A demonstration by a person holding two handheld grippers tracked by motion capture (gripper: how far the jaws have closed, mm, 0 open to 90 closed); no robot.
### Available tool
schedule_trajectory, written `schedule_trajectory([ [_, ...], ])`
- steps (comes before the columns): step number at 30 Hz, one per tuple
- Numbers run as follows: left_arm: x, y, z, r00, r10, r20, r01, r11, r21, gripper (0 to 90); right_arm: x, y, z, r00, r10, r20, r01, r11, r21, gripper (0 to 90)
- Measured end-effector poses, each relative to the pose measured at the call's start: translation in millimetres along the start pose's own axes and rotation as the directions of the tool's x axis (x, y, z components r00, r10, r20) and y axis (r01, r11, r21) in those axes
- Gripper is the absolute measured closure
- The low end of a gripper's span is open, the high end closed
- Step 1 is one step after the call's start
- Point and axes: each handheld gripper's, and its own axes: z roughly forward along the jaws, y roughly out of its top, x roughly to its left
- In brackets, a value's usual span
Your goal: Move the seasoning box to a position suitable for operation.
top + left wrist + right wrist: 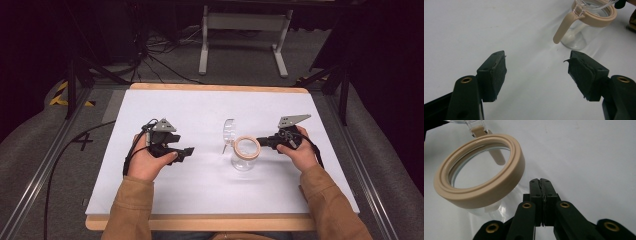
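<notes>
While the jar sits open mid-table, we read it so:
L gripper (187,152): jaws spread wide, holding nothing, at jar's 9 o'clock, well apart.
Jar (245,159): clear glass, beige collar, upright near table (165,107) centre.
Lid (229,131): clear, flipped up at jar's 11 o'clock, hinged on; latch hangs loose.
R gripper (540,180): jaws pressed together, empty, just beside collar at 3 o'clock.
Progress: opening looks done; we judge filling or re-closing is left.

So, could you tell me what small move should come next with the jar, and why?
Probably bring the left gripper in to steady the jar. Its jaws stand open and apart from the glass, while the right gripper sits shut beside the beige rim with nothing held, and the clear lid stands flipped open.
</notes>
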Motion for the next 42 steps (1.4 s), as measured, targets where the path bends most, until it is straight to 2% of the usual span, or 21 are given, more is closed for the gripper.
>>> schedule_trajectory([
  [3, -1.7, -2.4, -2.2, 0.9999, -0.014, -0.001, 0.014, 0.9999, -0.006, 31.1, -0.5, 0.2, 6.8, 0.9994, -0.008, -0.032, 0.008, 1.000, 0.004, 89.7],
  [9, -0.1, -5.1, -4.3, 0.9997, -0.021, -0.011, 0.021, 0.9998, -0.007, 30.8, -4.9, -2.7, 14.5, 0.9983, -0.002, -0.059, 0.003, 1.000, 0.015, 89.9],
  [12, -1.0, -6.0, -3.6, 0.9997, -0.024, -0.009, 0.024, 0.9997, 0.001, 30.7, -5.7, -3.2, 15.4, 0.9980, -0.003, -0.063, 0.004, 1.000, 0.019, 90.0],
  [13, 0.0, -5.6, -3.7, 0.9999, -0.002, -0.010, 0.002, 1.0000, 0.009, 30.7, -5.7, -3.1, 15.3, 0.9979, -0.003, -0.064, 0.004, 1.000, 0.019, 90.0],
  [18, -1.6, -3.4, -0.9, 0.9999, -0.016, -0.004, 0.016, 0.9999, 0.004, 30.7, -4.2, -4.1, 13.7, 0.9970, 0.002, -0.078, 0.001, 0.999, 0.035, 90.0],
  [24, -1.5, 1.8, 5.0, 1.0000, 0.000, 0.009, 0.000, 1.0000, 0.002, 31.0, 2.6, -5.6, 9.5, 0.9961, -0.011, -0.088, 0.017, 0.998, 0.063, 90.0],
  [28, -1.1, 6.8, 12.1, 0.9985, 0.051, 0.019, -0.051, 0.9984, 0.026, 36.8, 11.0, -7.2, 5.6, 0.9951, -0.026, -0.096, 0.033, 0.997, 0.076, 90.0],
  [30, -1.4, 9.2, 15.7, 0.9980, 0.059, 0.020, -0.060, 0.9974, 0.040, 39.7, 14.2, -8.3, 4.1, 0.9949, -0.028, -0.097, 0.035, 0.996, 0.079, 90.0],
  [39, -1.4, 17.8, 26.8, 0.9962, 0.076, 0.041, -0.078, 0.9964, 0.034, 42.2, 25.7, -13.6, -1.9, 0.9943, -0.022, -0.105, 0.032, 0.994, 0.101, 90.0],
  [42, -1.0, 20.0, 30.2, 0.9976, 0.062, 0.033, -0.062, 0.9978, 0.024, 42.3, 30.3, -14.4, -3.0, 0.9941, -0.027, -0.105, 0.038, 0.993, 0.109, 90.0],
])
